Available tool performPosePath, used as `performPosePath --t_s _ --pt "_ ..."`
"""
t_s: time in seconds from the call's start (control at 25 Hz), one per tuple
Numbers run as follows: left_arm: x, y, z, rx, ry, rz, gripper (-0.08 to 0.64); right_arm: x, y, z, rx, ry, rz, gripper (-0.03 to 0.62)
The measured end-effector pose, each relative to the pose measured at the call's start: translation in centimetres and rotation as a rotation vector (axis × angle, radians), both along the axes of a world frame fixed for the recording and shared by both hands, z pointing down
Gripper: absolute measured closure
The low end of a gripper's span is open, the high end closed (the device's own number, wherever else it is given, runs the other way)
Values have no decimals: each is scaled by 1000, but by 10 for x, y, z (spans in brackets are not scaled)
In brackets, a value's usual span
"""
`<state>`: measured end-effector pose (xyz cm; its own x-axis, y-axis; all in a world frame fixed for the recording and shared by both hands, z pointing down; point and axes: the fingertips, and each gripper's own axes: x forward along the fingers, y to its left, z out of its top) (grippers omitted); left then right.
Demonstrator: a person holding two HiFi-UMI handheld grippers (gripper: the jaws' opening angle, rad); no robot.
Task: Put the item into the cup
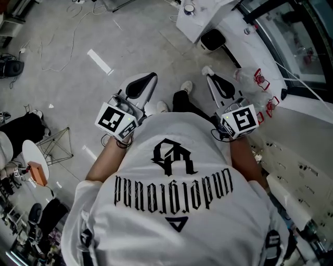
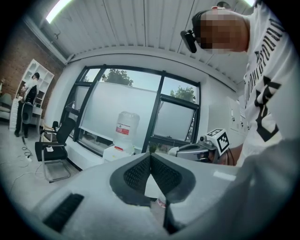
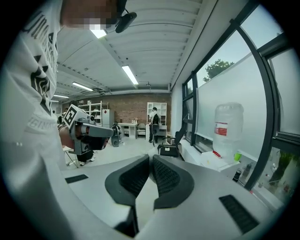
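The person is standing on the grey floor [image 1: 67, 57], holding both tools out in front of the body at about the same height, well apart. The left tool [image 1: 152, 78] is sitting closed, its dark pads meeting at the tips with nothing between them. The right tool [image 3: 151, 157] is likewise closed and empty.

Neither the item nor the cup is showing plainly in any view. A small round thing [image 1: 188, 9] on the far white surface [image 1: 229, 31] may be a cup, but it is too small to tell. Both gripper views are looking across the room towards a water bottle [image 2: 127, 126] by the window.

Judging from this, the task is not yet under way and the person is only getting into position. The next move is calling for a turn towards the surface on the right. After that comes finding the item, opening one tool, and lowering it around the item.
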<state>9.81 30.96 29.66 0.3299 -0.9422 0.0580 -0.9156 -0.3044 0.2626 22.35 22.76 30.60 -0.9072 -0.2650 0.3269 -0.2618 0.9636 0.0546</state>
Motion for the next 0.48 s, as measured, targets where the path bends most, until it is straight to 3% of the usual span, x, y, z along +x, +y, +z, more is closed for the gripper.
performPosePath --t_s 0.48 --pt "-49 -29 9 -25 -20 -84 545 -48 -55 8 9 -21 -43 561"
